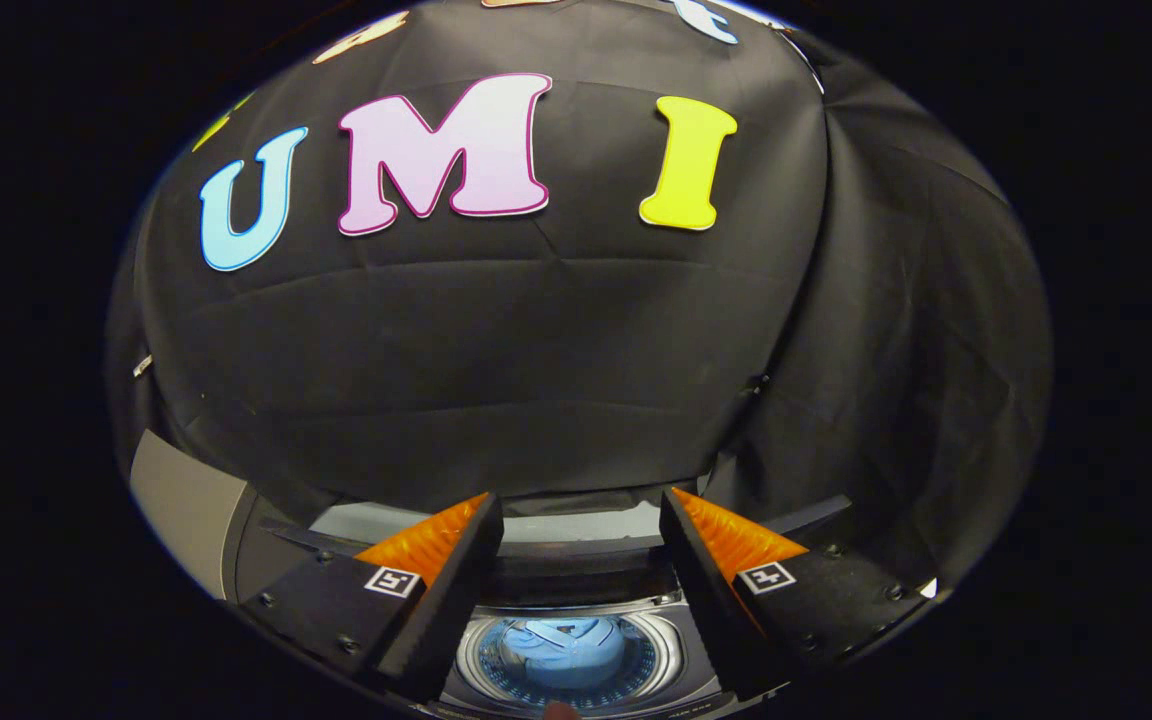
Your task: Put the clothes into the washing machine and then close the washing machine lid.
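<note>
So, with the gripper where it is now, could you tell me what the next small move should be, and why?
Probably reach back to the raised lid and start swinging it down. The light blue garment already lies inside the drum, seen below between the fingers, and the gripper is open, holding nothing. The lid looks folded up behind the opening, so closing seems the step left.

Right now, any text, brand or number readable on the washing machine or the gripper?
None readable.
Washing machine: any print on its front edge is too small and blurred to read.
Gripper: one square code marker on each finger, pattern only, no words.
Blue shirt in the drum: no print visible.
Jaws open above the drum, holding nothing.
</note>
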`<state>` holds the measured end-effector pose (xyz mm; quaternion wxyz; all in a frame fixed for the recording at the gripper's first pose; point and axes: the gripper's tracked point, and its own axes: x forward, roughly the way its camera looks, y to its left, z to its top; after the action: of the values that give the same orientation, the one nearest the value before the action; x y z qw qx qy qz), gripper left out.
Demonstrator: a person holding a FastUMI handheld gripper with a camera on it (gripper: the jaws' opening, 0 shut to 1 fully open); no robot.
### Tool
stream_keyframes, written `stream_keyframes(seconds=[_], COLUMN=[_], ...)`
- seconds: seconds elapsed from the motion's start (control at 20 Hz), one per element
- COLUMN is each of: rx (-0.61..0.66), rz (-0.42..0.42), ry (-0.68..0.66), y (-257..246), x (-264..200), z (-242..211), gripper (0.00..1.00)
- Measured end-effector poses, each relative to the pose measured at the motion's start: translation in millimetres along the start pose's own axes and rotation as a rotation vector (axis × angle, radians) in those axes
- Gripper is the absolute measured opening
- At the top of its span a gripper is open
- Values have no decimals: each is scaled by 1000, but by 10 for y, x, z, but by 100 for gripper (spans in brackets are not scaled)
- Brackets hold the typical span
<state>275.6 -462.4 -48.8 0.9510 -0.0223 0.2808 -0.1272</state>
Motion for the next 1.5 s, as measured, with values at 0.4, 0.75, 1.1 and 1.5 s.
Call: stream_keyframes(seconds=[0.4,0.75,1.1,1.5], rx=[7,15,17,14], rz=[0,-2,-5,9], ry=[-44,-69,-74,-69], y=[-24,-56,-63,-77], x=[-234,-387,-512,-637], z=[-173,-274,-409,-637], gripper=[99,99,99,98])
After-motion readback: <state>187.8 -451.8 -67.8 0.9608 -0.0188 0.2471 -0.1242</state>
